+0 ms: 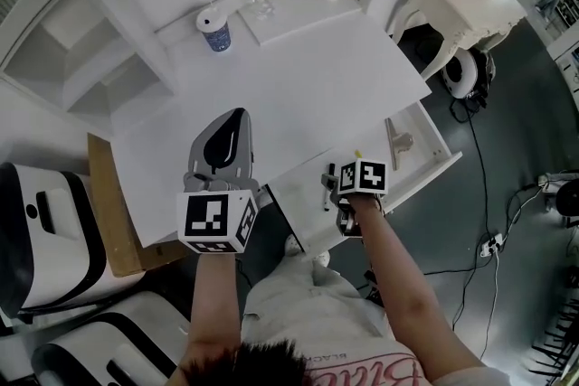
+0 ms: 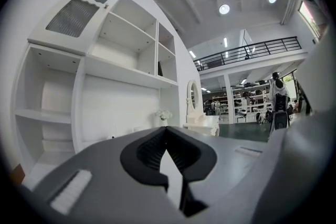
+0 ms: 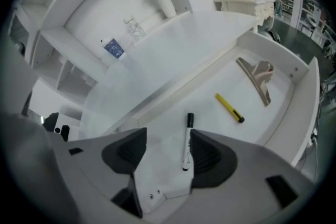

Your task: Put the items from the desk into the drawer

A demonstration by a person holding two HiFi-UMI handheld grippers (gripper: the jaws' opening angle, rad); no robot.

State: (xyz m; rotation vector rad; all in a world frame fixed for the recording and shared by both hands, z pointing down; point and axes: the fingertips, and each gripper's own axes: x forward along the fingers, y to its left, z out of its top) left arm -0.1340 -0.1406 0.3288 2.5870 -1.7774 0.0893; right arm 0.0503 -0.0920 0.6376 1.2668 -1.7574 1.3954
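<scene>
Where the drawer (image 3: 302, 92) stands pulled out from under the desk (image 1: 298, 77), a marker (image 3: 186, 141) is seen lying flat on its white floor. Its barrel is white with faint print, and its black cap is pointed toward the desk edge. Farther along the drawer a thin yellow stick (image 3: 229, 108) with a dark tip is laid, possibly a cutter, though the view is too coarse to be sure. Beyond it a tan angled piece (image 3: 257, 78) is found near the far wall; what it is cannot be made out.

The right gripper (image 3: 167, 139) is held above the drawer with its fingers (image 3: 210, 155) spread wide and nothing pressed between them. The marker is framed in the gap, close to the right-hand pad but down on the drawer floor. The left gripper (image 2: 167, 131) is held level over the desk, its fingers (image 2: 149, 152) closed tip to tip on nothing.

The drawer's near end is covered by the right gripper's body, and in the head view part of the marker is hidden by the marker cube.
</scene>
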